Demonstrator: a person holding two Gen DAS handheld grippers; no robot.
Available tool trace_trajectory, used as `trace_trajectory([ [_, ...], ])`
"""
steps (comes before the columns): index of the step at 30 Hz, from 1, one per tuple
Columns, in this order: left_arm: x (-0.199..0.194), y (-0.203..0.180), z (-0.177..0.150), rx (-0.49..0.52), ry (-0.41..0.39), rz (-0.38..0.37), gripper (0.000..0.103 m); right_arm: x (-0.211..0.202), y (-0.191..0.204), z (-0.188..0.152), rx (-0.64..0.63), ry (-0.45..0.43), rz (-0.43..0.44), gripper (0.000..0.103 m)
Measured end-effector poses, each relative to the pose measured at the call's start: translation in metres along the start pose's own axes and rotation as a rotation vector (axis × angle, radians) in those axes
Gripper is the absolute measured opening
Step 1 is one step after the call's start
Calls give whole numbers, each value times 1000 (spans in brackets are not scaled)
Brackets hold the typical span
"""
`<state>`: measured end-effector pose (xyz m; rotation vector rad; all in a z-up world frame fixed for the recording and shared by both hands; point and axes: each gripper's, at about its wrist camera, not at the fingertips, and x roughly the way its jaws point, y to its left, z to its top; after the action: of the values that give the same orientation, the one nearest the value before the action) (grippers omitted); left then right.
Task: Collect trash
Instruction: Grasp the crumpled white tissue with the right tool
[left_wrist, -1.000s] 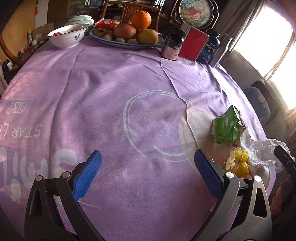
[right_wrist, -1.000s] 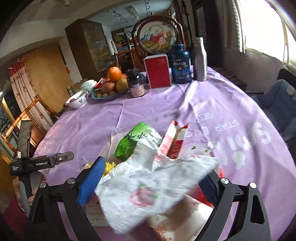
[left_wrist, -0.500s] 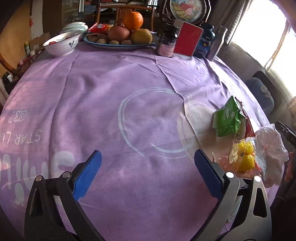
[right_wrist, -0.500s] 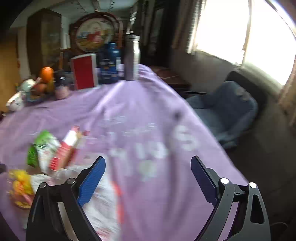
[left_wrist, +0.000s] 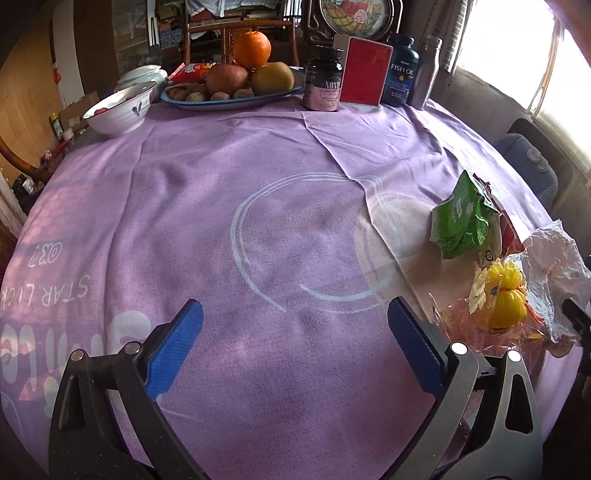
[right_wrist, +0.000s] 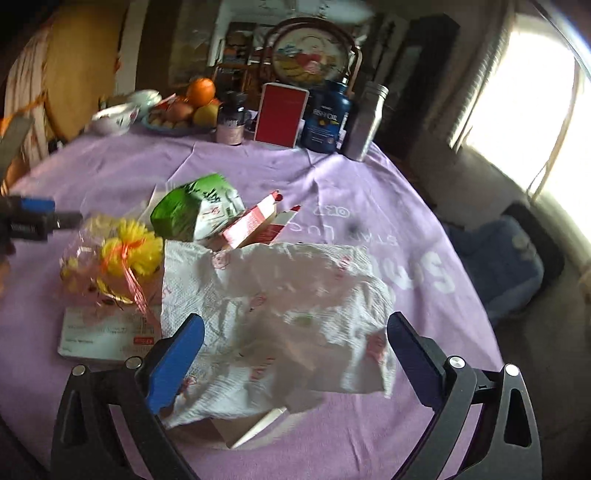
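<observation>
Round table under a purple cloth (left_wrist: 207, 206), window light from the right, cupboards behind. Nearest: right gripper (right_wrist: 295, 347) poised over a crumpled white paper towel (right_wrist: 280, 306); its jaws have just been opening and stand wide, the towel lying between them but not pinched — likely lining up to gather it. Left gripper (left_wrist: 295, 332) spread wide over bare cloth, holding nothing, probably waiting its turn.

Trash sits heaped together at the table's right edge, handy for one sweep: a flat card box (right_wrist: 107, 336) partly under the towel, a clear wrapper with yellow pompoms (right_wrist: 122, 254), a green packet (right_wrist: 192, 210), a red-and-white carton (right_wrist: 258, 221).

Far side: fruit plate (left_wrist: 229, 101), white bowl (left_wrist: 118, 110), jars and bottles, kept apart from the litter.
</observation>
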<state>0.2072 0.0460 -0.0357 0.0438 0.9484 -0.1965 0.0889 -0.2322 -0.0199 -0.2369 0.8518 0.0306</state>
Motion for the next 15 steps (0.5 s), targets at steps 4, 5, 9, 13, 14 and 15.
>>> trace_trajectory([
  [4, -2, -4, 0, 26, -13, 11, 96, -5, 18, 2, -82, -34, -59, 92],
  [5, -2, -5, 0, 31, -14, 12, 96, -5, 20, 3, -96, -37, -53, 75],
  [9, -3, -7, -1, 39, -15, 14, 96, 1, 19, 6, -83, 7, 21, 29],
  [13, -5, -6, -1, 35, -22, 12, 96, 1, 18, 2, -63, 12, 80, 92],
  [14, -5, -6, -1, 35, -23, 13, 96, -5, 21, 1, -68, -19, 65, 97],
  [15, -5, -6, -1, 34, -22, 13, 96, -10, 24, 0, -93, -52, 41, 97],
])
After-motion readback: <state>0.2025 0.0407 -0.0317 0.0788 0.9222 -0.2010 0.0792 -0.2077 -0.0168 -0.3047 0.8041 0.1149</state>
